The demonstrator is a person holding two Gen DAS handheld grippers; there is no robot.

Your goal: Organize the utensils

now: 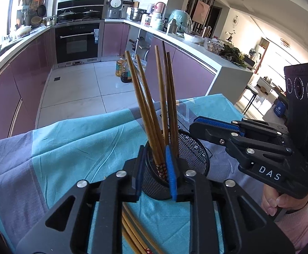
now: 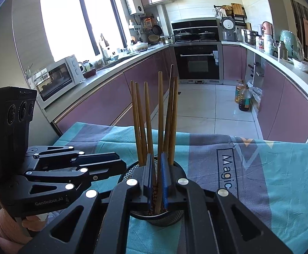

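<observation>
Both grippers reach the mesh holder point(image 2: 157, 216) to drop chopsticks point(image 2: 160, 114) upright: right gripper point(image 2: 156, 180) pinches 1, left gripper point(image 1: 154, 169) slightly parted, gripping nothing.

Daylight floods a U-shaped kitchen thru a large window point(image 2: 69, 23) over the sink counter. Mauve cabinets point(image 2: 115, 97) w/ pale worktops line both sides; a built-in black oven point(image 2: 197, 62) sits at the far end, a white microwave point(image 2: 57, 77) at left. White floor tiles point(image 2: 207, 110) gleam.
</observation>
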